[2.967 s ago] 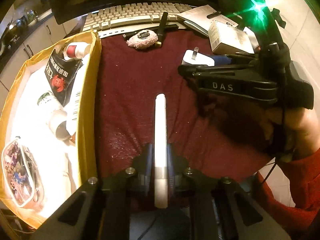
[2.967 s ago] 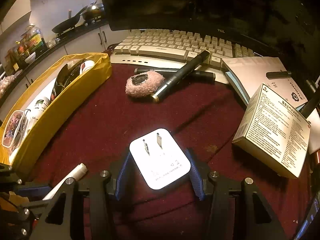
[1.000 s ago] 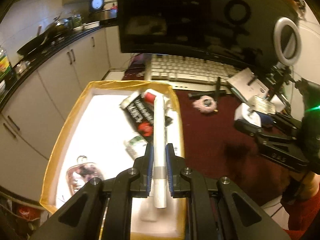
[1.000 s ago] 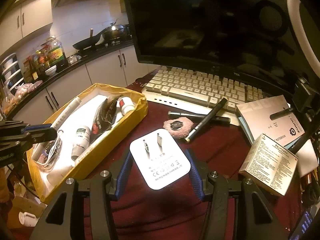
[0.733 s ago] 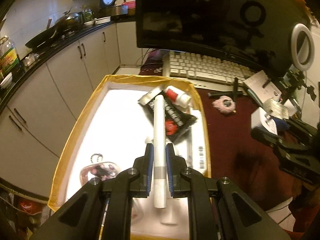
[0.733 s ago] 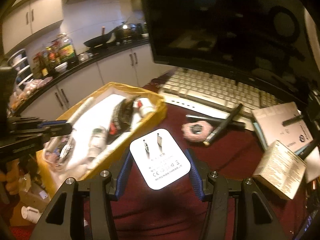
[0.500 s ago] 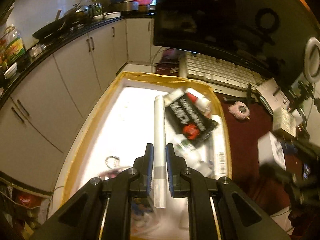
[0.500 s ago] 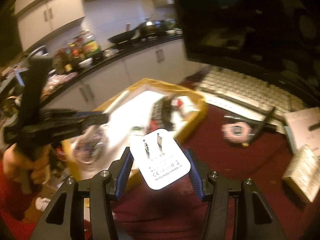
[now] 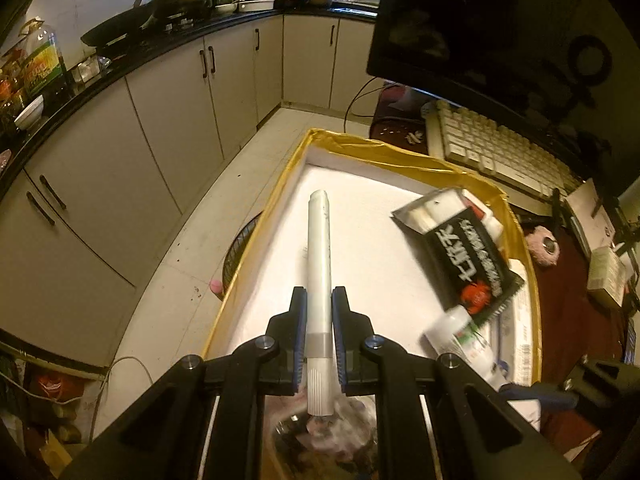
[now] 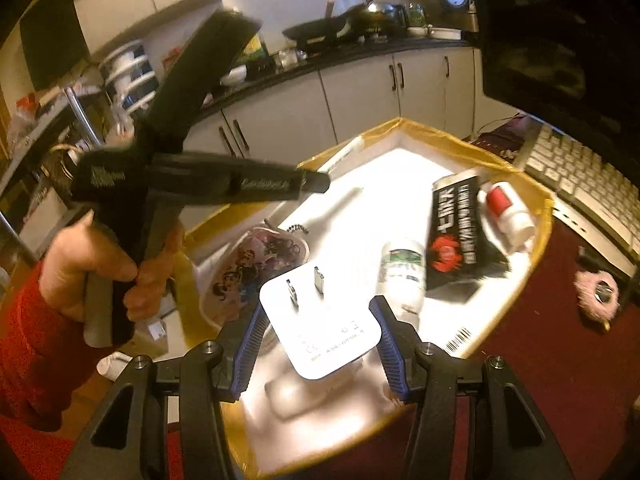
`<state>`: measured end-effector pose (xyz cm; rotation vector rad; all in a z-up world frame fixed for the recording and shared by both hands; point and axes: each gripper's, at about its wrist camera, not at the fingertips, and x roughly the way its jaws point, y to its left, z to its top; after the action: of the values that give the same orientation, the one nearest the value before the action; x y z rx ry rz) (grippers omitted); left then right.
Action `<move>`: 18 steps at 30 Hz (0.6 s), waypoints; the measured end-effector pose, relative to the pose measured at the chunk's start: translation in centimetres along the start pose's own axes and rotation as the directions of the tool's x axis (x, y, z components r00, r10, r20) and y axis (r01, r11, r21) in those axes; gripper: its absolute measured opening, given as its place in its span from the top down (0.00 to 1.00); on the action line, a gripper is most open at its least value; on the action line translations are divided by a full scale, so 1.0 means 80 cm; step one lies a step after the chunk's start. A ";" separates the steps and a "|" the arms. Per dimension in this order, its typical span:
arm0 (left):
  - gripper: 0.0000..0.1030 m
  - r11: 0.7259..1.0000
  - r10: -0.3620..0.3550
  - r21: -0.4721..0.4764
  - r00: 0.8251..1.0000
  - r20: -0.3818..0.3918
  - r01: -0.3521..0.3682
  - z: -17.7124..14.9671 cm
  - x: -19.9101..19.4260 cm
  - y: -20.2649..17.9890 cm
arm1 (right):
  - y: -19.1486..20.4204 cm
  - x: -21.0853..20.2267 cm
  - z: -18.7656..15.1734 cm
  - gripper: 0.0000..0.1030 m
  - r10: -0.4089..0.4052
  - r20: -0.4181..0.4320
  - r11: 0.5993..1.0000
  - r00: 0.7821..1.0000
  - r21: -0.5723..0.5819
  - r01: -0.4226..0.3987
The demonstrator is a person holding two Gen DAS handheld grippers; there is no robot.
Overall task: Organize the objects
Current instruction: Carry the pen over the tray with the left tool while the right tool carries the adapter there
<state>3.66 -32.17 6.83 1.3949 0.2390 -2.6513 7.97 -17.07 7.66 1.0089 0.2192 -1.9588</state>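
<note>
Here the left tool (image 9: 319,322) was clenched on a white marker (image 9: 319,264) at frame centre, over the yellow-lined box (image 9: 384,152). The right tool (image 10: 320,338) gripped a white plug adapter (image 10: 324,324) at lower centre, above the same box.

The left gripper (image 9: 319,328) is closed on a white marker (image 9: 319,280), its fingers (image 9: 298,320) pressing both sides, over the gold-rimmed box (image 9: 256,236). The marker points toward the box's far edge. A black packet (image 9: 468,256) and white bottle (image 9: 464,340) lie along the box's right side
</note>
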 end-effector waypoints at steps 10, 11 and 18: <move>0.88 1.000 0.027 0.011 0.999 -0.040 -0.027 -0.001 0.022 0.000 | 0.004 0.042 -0.004 0.44 -0.062 -0.060 0.997 0.996 -0.049 0.059; 0.88 1.000 0.028 0.011 0.999 -0.044 -0.027 -0.002 0.024 0.000 | 0.005 0.042 -0.004 0.44 -0.065 -0.060 0.997 0.996 -0.052 0.061; 0.88 0.999 0.032 0.019 0.998 -0.061 -0.031 -0.005 0.032 -0.001 | 0.009 0.044 -0.004 0.44 -0.089 -0.065 0.994 0.994 -0.073 0.084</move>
<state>2.57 -32.10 4.50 1.4745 0.1988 -2.5946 7.76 -19.54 5.09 1.0357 0.3730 -1.9818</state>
